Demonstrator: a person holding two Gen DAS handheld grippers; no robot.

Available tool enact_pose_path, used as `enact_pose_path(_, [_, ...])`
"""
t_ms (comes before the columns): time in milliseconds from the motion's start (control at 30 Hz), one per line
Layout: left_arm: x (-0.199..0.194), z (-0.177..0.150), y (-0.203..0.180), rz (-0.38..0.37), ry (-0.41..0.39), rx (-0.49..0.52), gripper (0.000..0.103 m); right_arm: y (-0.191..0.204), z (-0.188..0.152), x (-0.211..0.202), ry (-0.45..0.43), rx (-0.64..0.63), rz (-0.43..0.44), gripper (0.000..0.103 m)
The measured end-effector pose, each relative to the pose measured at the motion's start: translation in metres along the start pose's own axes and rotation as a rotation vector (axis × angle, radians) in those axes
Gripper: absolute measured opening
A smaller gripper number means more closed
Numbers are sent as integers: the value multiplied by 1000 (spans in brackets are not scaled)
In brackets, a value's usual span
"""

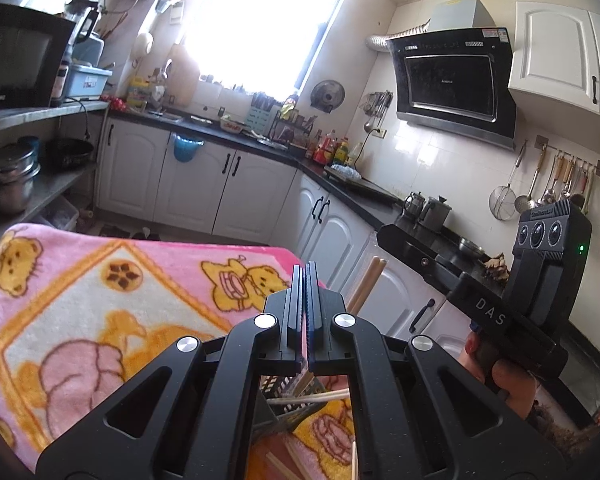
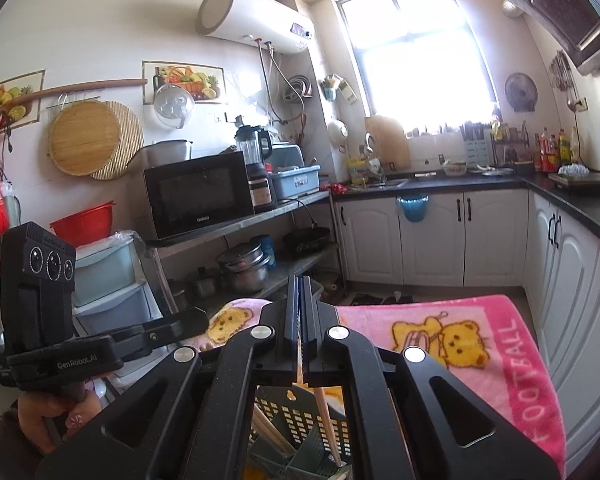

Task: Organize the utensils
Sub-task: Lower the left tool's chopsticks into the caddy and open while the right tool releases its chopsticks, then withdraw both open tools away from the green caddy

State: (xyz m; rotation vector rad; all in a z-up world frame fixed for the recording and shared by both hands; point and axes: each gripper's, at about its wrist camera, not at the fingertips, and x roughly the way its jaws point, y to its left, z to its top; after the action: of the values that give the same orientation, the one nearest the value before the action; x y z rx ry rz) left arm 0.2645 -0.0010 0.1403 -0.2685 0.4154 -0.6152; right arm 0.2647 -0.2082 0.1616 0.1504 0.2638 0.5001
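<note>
Over the pink blanket (image 2: 480,320), the right tool (image 2: 300,300) pinches a chopstick (image 2: 326,412); the left tool (image 1: 305,292) is pressed together. Next, lower it into the basket (image 2: 300,420).

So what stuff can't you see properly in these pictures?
- Black slotted plastic basket, right wrist view: mostly behind the right gripper; how many utensils it holds is unclear.
- Pale wooden chopsticks, left wrist view: lower part hidden by the left gripper.
- Pink cartoon-bear blanket: covers whatever lies under it.
- Window: washed out by glare.
</note>
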Motion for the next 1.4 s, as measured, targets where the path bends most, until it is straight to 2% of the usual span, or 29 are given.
enact_pose_path(267, [9, -14, 3, 6, 33, -17, 0, -4, -17, 9, 55, 20, -18, 2])
enact_pose_path(333, [11, -17, 4, 12, 45, -17, 0, -5, -19, 12, 70, 28, -26, 6])
enact_pose_path(400, [13, -20, 5, 28, 59, -14, 0, -7, -22, 12, 75, 33, -38, 18])
enact_pose_path(567, [14, -27, 11, 63, 74, -17, 1, -14, -31, 9, 104, 44, -68, 21])
enact_pose_path(633, [11, -29, 13, 78, 67, -18, 11, -16, -34, 7, 110, 46, -81, 25])
enact_pose_path(700, [8, -29, 16, 92, 61, -26, 30, -18, -37, 5, 116, 43, -92, 28])
enact_pose_path(767, [4, -30, 18, 107, 54, -26, 33, -20, -41, 3, 130, 41, -106, 30])
enact_pose_path(867, [0, -32, 20, 126, 45, -27, 46, -23, -47, 0, 148, 40, -123, 32])
enact_pose_path(933, [-4, -33, 20, 137, 41, -29, 50, -25, -51, -2, 156, 41, -127, 34])
enact_pose_path(1267, [-25, -42, 10, 179, 11, 5, 90, -24, -60, -16, 165, 43, -138, 44])
enact_pose_path(1400, [-33, -46, 9, 192, 3, 7, 92, -23, -63, -23, 163, 41, -137, 47])
